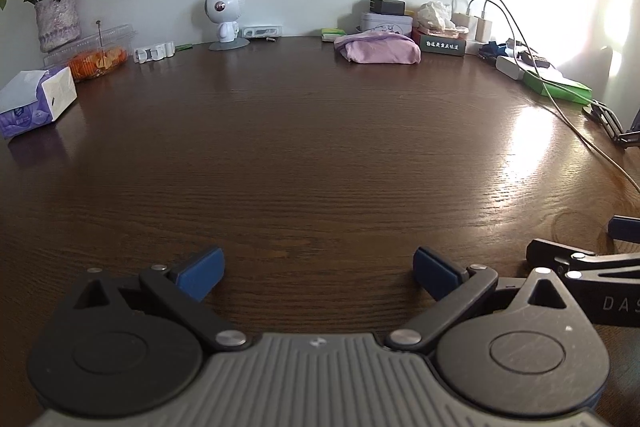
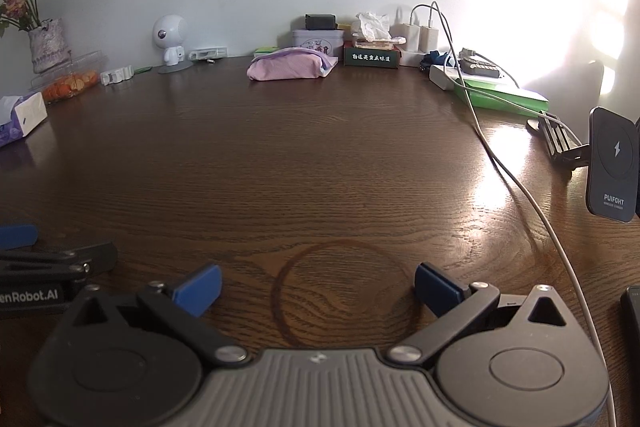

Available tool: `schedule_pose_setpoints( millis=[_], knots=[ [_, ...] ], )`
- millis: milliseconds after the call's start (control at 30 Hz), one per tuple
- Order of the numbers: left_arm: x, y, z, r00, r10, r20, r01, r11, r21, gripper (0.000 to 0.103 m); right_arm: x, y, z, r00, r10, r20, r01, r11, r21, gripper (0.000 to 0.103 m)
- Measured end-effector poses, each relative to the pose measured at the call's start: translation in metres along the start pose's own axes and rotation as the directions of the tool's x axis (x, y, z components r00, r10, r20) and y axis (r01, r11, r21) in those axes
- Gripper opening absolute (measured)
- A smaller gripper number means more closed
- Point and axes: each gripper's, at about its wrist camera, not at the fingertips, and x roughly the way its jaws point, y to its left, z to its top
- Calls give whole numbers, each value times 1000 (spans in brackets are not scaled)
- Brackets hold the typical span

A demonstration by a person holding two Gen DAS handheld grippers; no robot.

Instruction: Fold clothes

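A folded pink garment (image 1: 378,50) (image 2: 290,65) lies at the far edge of the dark wooden table (image 1: 312,155) (image 2: 304,163), close to the wall. My left gripper (image 1: 318,273) hovers low over the near part of the table, open, nothing between its blue pads (image 1: 200,273). My right gripper (image 2: 318,287) is beside it, open wide over a ring stain (image 2: 344,291), also holding nothing. Each gripper shows at the edge of the other's view: the right gripper's fingers (image 1: 580,259), the left gripper's fingers (image 2: 52,259). Both are far from the garment.
Along the back stand a vase of flowers (image 1: 56,19), a tissue box (image 1: 36,101), a plastic snack box (image 1: 96,57), a white robot figure (image 1: 224,19), tins, chargers. A white cable (image 2: 520,183) crosses the right side near a green box (image 2: 508,99) and a charger stand (image 2: 612,167).
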Motion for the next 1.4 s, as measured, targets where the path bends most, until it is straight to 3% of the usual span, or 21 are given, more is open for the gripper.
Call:
schedule_pose_setpoints(
  millis=[1400],
  knots=[
    [1, -2, 1, 1000, -7, -1, 7, 1000, 0, 102, 0, -1, 0, 1000, -3, -2, 3, 1000, 0, 103]
  ],
)
